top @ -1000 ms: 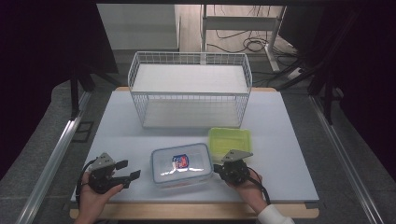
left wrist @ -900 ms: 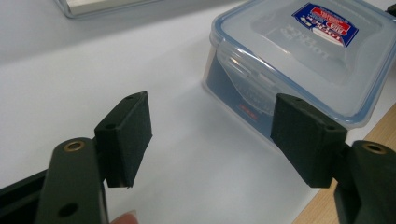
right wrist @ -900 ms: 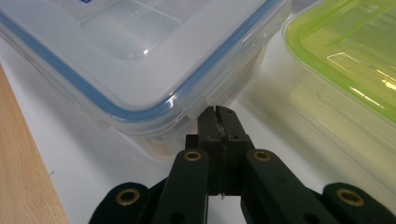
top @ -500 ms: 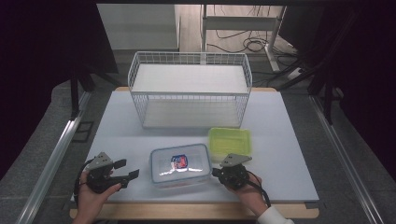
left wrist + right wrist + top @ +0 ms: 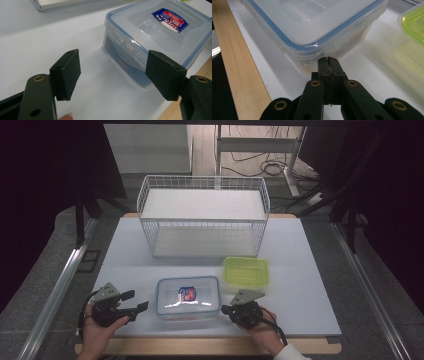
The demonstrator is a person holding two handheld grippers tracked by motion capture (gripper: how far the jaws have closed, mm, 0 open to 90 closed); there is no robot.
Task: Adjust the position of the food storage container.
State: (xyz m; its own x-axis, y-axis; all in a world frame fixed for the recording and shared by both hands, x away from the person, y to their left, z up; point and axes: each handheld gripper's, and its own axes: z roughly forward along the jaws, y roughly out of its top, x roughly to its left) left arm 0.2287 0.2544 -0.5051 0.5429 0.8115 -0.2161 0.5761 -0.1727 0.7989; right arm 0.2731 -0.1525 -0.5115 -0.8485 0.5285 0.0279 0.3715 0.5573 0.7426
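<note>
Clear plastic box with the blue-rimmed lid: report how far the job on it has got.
Nothing looks done yet: the clear plastic box with the blue-rimmed lid sits closed on the white table. In hand: the left gripper is open beside it, and the right gripper is shut at its corner. Grasping and moving it remain.

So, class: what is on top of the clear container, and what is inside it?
The clear container carries a blue-rimmed lid with a label. Inside, dark shapes show through the wall; what they are can't be told.

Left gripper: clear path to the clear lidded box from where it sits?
Probably yes. The left gripper is open and aimed at the near side of the clear box, with bare white table between its fingers and the box.
</note>
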